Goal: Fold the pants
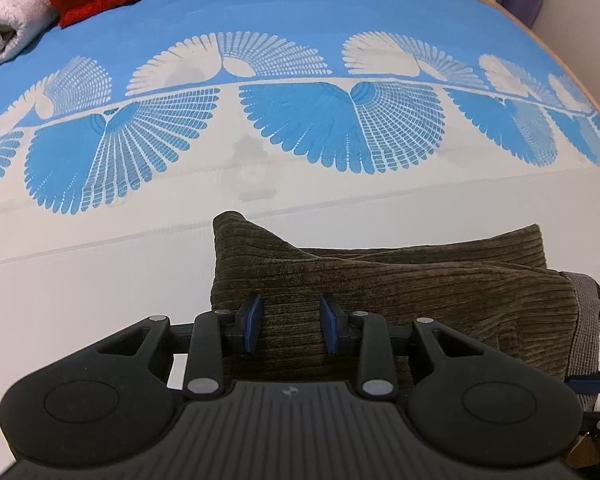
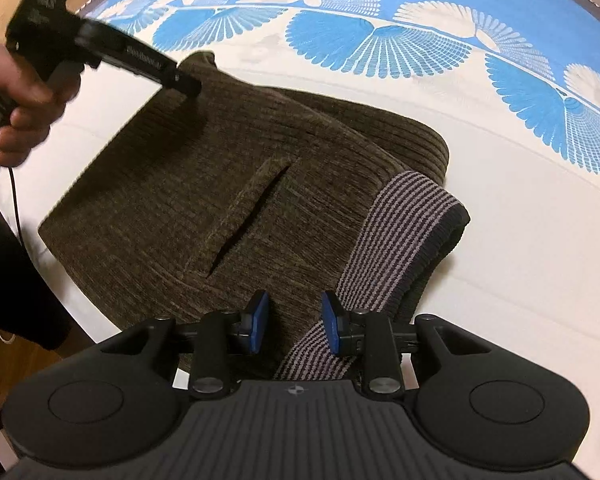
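Because the brown corduroy pants (image 2: 204, 184) already lie folded in a compact stack near the bed's (image 1: 100, 300) white front edge, both the left gripper (image 1: 288, 326) and right gripper (image 2: 294, 322) hover over them, jaws partly apart, gripping nothing, apparently to press or tidy the fold

The left gripper (image 1: 290, 322) points steeply downward, its blue-padded jaws standing partly apart – nothing is clamped between them. The right gripper (image 2: 294, 322) tilts down at a similar angle, jaws likewise partly apart and gripping nothing. In the right wrist view the person's left hand (image 2: 18, 98) wraps around the left gripper's handle
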Tool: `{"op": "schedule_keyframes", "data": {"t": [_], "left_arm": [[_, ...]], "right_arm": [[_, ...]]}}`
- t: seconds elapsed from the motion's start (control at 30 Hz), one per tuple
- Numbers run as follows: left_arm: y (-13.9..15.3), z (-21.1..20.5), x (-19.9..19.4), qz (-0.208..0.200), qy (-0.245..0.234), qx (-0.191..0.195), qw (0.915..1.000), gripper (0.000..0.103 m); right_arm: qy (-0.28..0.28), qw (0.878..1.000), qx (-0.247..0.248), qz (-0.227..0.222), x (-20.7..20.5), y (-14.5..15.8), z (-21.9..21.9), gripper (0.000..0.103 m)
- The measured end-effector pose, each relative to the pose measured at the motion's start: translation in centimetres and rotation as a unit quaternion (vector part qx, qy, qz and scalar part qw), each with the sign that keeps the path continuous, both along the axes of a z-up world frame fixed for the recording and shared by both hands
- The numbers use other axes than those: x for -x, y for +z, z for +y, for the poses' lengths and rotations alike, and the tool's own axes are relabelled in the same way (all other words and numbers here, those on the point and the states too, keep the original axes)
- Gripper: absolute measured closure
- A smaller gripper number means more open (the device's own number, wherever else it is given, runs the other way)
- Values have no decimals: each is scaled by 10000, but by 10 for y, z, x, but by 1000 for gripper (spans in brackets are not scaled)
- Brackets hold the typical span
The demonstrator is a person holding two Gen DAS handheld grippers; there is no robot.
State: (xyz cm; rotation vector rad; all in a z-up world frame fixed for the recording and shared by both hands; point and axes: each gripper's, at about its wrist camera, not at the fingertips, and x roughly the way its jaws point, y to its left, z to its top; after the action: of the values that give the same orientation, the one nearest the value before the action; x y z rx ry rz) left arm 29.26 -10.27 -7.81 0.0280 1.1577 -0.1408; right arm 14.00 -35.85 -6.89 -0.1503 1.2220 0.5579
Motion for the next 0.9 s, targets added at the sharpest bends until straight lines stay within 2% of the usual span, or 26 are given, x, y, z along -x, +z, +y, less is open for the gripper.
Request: {"op": "schedule_keyframes", "data": {"t": [0.07,0.1,0.17,0.2,0.23,0.27,0.33,0.43,0.5,0.57,0.63,0.7,0.77,0.83,0.9], "left_arm": [[5,7,1,27,76,252,9997,57],[8,10,2,32,139,351,9993,48],[15,20,4,-14,284,469,9985,32],[17,26,4,-36,340,493,9982,27],[17,31,5,-14,384,521,9979,26],[17,36,5,36,431,586,9973,25],[9,47,6,287,512,857,9946,22],[-6,58,10,720,501,1208,9888,22],[-18,62,15,837,363,1375,9863,22],[-31,64,18,1128,344,1420,9828,22],[-38,64,23,1140,133,1757,9777,22],[-45,62,25,1213,-35,1775,9766,21],[-52,62,26,1210,-108,1844,9753,23],[-54,62,24,1207,-109,1860,9751,28],[-52,62,20,1106,-166,1900,9754,45]], "right_arm": [[-314,9990,-305,53,-4,5,-7,68],[-515,9976,-462,31,-7,9,-12,65],[-1023,9916,-767,-186,-12,19,-26,55],[-1299,9866,-943,-290,-14,23,-34,52],[-1542,9819,-1037,-364,-17,25,-40,42],[-1740,9789,-982,-433,-18,25,-44,30],[-2037,9752,-638,-581,-21,19,-47,26],[-2233,9738,-317,-282,-27,-2,-48,26],[-2270,9726,-483,120,-31,-20,-49,20],[-2297,9700,-578,549,-36,-37,-45,15],[-2359,9661,-769,715,-40,-44,-42,13],[-2465,9609,-864,920,-47,-50,-38,10],[-2516,9592,-887,933,-53,-50,-36,11],[-2497,9606,-816,905,-56,-52,-32,15],[-2467,9624,-758,845,-56,-52,-28,23]]}}
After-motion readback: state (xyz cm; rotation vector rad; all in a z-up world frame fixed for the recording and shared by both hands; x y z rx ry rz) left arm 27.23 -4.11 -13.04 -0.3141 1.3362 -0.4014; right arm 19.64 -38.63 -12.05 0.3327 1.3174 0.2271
